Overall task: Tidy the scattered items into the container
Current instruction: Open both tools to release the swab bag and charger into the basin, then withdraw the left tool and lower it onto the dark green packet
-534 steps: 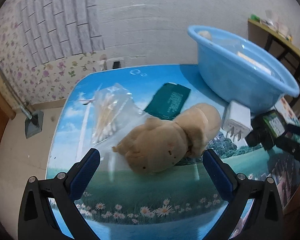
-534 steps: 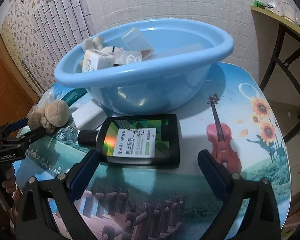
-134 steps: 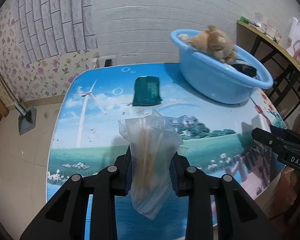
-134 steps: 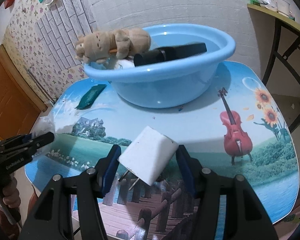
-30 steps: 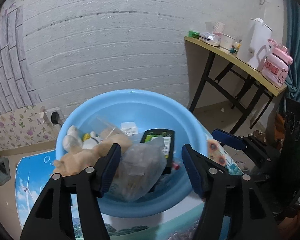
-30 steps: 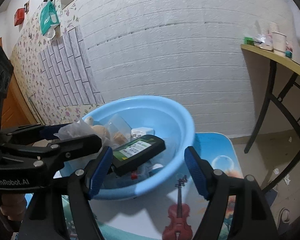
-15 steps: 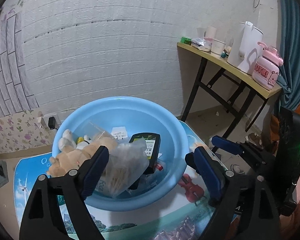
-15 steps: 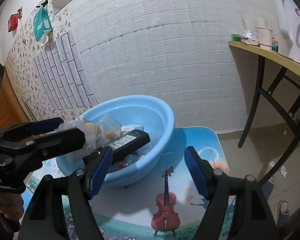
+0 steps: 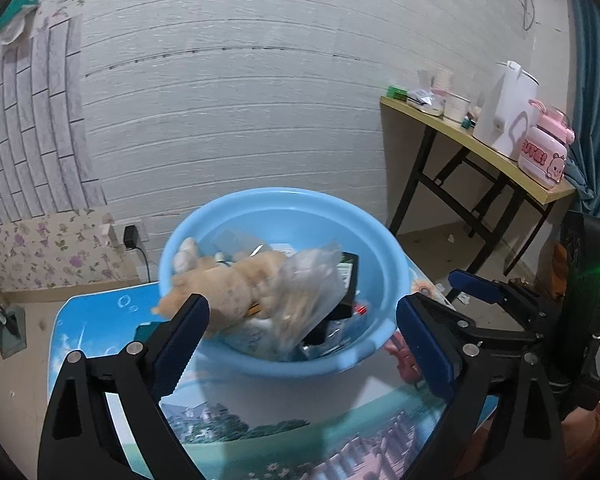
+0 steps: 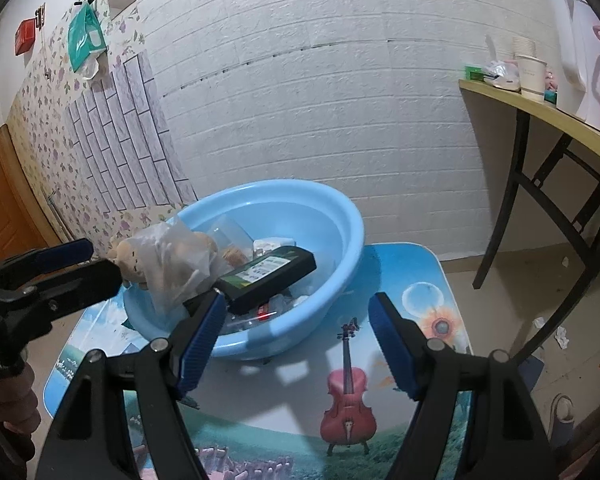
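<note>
Both tongs tilt downward toward the blue basin (image 9: 276,364) on the worktop (image 10: 412,276). The left tongs (image 9: 300,336) are spreading, nothing between them; the plastic bag (image 9: 308,300) lies in the basin at 12 o'clock. The right tongs (image 10: 296,340) stand spread, empty.

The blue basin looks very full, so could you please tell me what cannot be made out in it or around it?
- Blue basin floor, both views: covered by plush toy, clear bag, black bottle.
- Small things under the bottle: too small to name.
- Green packet, left wrist view: mostly behind the left gripper, whose jaws are opening.
</note>
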A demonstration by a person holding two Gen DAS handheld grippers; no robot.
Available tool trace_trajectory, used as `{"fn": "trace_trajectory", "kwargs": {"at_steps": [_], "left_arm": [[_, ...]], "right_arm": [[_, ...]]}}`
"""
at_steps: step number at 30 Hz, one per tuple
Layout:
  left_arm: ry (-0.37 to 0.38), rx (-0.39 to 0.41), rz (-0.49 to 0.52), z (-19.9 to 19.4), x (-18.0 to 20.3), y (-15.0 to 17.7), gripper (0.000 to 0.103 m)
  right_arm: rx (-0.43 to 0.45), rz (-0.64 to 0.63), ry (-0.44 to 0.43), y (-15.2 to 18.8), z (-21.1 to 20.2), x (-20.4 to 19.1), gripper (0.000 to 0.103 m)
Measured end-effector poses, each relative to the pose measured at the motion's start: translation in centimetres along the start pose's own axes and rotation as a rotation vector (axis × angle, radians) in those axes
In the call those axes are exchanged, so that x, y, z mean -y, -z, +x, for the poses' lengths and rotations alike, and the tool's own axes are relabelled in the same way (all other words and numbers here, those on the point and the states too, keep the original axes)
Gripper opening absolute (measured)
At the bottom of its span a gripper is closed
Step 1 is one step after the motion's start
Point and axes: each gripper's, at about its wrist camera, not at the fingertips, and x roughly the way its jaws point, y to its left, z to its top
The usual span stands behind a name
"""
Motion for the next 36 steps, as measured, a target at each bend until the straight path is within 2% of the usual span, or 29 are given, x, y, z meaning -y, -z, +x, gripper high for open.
{"fn": "trace_trajectory", "kwargs": {"at_steps": [12, 20, 28, 36], "left_arm": [[-0.048, 0.016, -0.051, -2.0, -3.7, 1.9, 0.095], [-0.085, -0.017, -0.087, -1.9, -6.8, 4.3, 0.095], [-0.139, -0.065, -0.117, 0.1, -10.0, 5.7, 0.095], [-0.146, -0.127, -0.143, 3.4, -12.5, 6.6, 0.095]], "right_arm": [[-0.007, -0.056, -0.010, 0.3, -0.5, -2.8, 0.074], [-0.010, -0.087, -0.031, 0.9, -0.3, -4.6, 0.074], [-0.017, -0.113, -0.055, 0.8, 0.8, -6.1, 0.074], [-0.021, -0.109, -0.048, -0.2, 2.9, -6.3, 0.074]]}}
